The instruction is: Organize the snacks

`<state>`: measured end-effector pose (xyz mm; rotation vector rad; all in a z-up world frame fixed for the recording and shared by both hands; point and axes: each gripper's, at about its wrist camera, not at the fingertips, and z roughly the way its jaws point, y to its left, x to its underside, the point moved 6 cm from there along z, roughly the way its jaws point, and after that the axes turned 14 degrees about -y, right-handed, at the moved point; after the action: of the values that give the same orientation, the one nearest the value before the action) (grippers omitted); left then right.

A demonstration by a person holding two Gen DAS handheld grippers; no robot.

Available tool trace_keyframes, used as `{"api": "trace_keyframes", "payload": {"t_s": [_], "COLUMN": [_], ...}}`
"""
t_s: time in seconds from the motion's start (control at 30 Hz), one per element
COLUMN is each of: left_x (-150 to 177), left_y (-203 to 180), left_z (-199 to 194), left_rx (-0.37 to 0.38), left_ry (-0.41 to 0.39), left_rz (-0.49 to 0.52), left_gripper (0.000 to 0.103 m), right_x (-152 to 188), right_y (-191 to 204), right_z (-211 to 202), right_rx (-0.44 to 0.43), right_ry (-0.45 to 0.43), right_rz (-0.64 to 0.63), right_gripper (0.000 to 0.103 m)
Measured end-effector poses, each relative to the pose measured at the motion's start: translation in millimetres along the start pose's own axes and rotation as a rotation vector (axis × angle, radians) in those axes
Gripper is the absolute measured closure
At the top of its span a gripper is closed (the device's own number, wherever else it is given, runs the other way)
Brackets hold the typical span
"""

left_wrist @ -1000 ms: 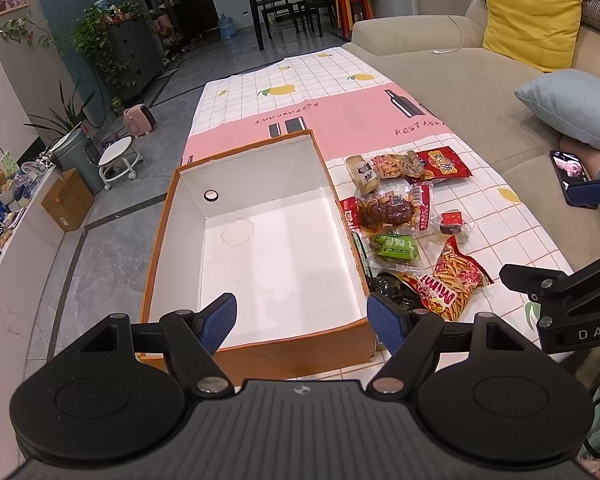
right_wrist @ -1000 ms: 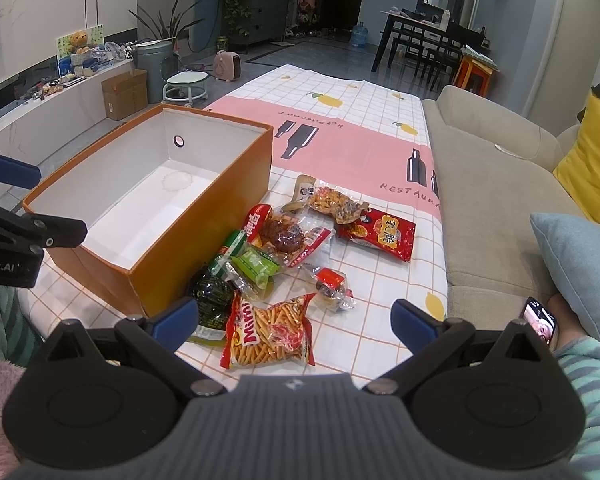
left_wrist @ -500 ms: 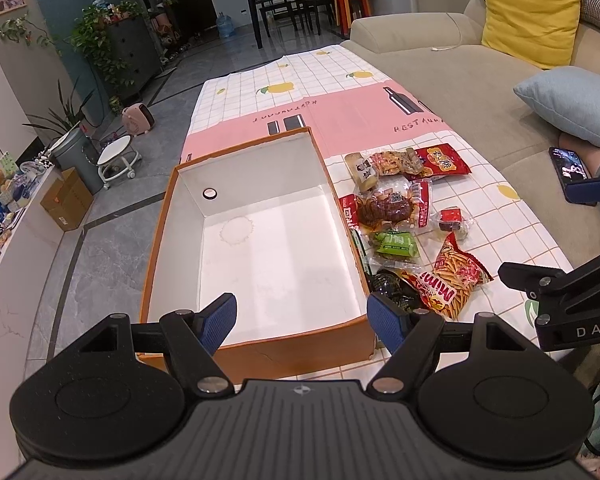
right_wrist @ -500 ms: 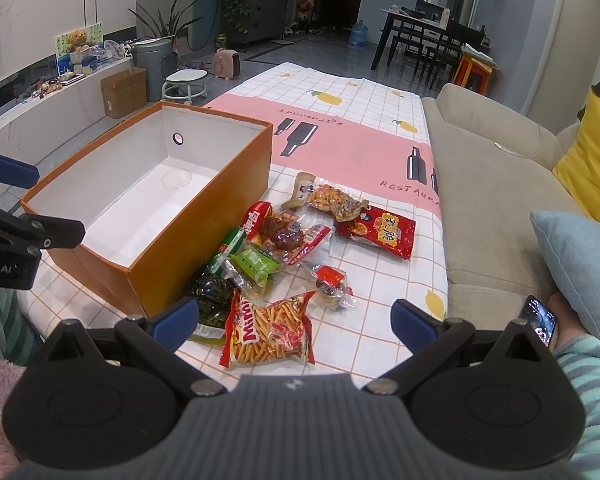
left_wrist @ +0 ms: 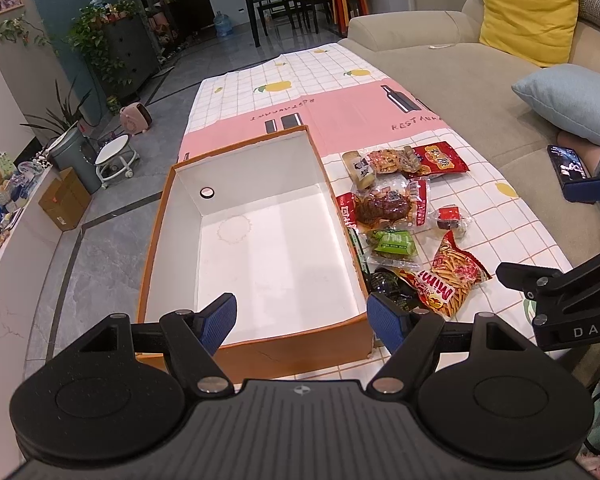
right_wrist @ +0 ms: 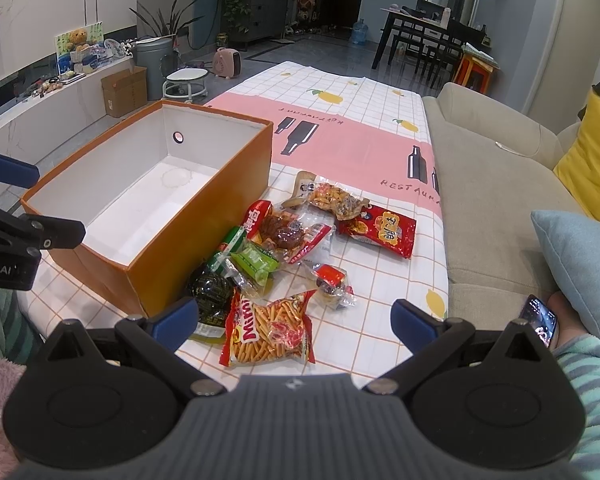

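Observation:
An orange box [left_wrist: 256, 350] [right_wrist: 204, 220] with a white, empty inside sits on the checked tablecloth [right_wrist: 340, 100]. Right of it lie several snack packets: a Mimi fries bag [right_wrist: 270, 328] [left_wrist: 450, 278], a green packet [right_wrist: 256, 260] [left_wrist: 392, 242], a dark round packet [right_wrist: 212, 290], a braised-meat packet [right_wrist: 288, 236] [left_wrist: 384, 206], a small red-capped sweet [right_wrist: 330, 278] and a red chip bag [right_wrist: 384, 230] [left_wrist: 440, 160]. My left gripper [left_wrist: 302, 318] hangs open over the box's near edge. Just short of the fries bag my right gripper [right_wrist: 296, 320] is open. Both hold nothing.
A beige sofa [right_wrist: 492, 184] with a blue cushion [right_wrist: 580, 264] and a yellow pillow [left_wrist: 528, 12] runs along the table's right side. A phone [right_wrist: 540, 318] rests by a person's striped sleeve [right_wrist: 596, 368]. Floor, stool [right_wrist: 186, 80] and plants lie left.
Both views have shifted only slightly; the box and snacks lie where they were. Both grippers stay open.

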<state>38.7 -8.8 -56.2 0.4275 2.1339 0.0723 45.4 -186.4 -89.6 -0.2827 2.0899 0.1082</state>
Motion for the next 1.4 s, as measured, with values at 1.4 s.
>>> {"api": "trace_keyframes", "payload": {"t_s": [1.4], "left_x": [-16], "left_y": [-109], "left_z": [203], "left_rx": [0.283], "left_ry": [0.467], "left_rz": [0.201], "left_gripper": [0.039], "right_x": [56], "right_y": [-16], "right_z": [143], "right_rx": [-0.224], "right_ry": [0.264], "right_rz": [0.157], "right_gripper": [0.02]}}
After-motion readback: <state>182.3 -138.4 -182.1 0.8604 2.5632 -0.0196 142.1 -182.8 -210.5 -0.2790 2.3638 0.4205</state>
